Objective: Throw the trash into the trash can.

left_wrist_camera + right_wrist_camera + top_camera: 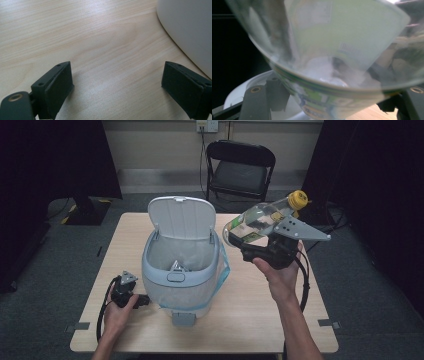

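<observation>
Clear plastic bottle (pixel 260 222) clamped crosswise in right tool (pixel 257 245), long axis tilted w/ yellow cap (pixel 298 199) up and away, base toward open-lidded bin (pixel 180 265) just below-left of tool; left tool (pixel 117 85) apart, empty, low on counter (pixel 250 310).

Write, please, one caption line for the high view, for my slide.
Right tongs hold a clear plastic bottle beside the open lined bin; left tongs rest on the table.
</observation>
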Demonstrator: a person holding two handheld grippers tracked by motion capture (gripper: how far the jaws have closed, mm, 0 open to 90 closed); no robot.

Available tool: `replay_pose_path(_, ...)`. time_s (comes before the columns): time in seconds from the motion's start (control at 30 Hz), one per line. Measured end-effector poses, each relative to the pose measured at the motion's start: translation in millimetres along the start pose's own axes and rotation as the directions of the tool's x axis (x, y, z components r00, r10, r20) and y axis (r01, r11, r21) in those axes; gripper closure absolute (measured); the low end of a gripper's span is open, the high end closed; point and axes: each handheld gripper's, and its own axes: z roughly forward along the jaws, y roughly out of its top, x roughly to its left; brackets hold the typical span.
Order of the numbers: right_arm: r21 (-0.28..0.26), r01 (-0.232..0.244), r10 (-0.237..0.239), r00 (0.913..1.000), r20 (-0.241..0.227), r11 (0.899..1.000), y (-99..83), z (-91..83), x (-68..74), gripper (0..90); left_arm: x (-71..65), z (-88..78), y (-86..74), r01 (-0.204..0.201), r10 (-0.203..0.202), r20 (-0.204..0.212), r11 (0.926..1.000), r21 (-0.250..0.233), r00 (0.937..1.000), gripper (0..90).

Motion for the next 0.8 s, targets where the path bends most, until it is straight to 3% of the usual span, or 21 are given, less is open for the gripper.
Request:
replay_pose_path(0.23,-0.018,0.014,-0.015,0.9994,-0.032,1.0,11.8,6.1,8.6,27.9,0.0,0.0,0.0,0.0,0.0,0.0,1.0,0.0,1.0,9.3)
replay_pose_path(0.4,-0.024,0.003,-0.005,0.9966,-0.082,1.0,17.7,14.3,16.5,27.9,0.0,0.0,0.0,0.0,0.0,0.0,1.0,0.0,1.0,9.4)
replay_pose_path(0.67,-0.017,0.02,-0.022,0.9885,-0.15,1.0,25.6,33.4,33.4,27.9,0.0,0.0,0.0,0.0,0.0,0.0,1.0,0.0,1.0,9.3)
replay_pose_path(0.8,-0.01,-0.006,0.004,0.9787,-0.205,1.0,26.2,42.8,40.1,27.9,0.0,0.0,0.0,0.0,0.0,0.0,1.0,0.0,1.0,9.4)
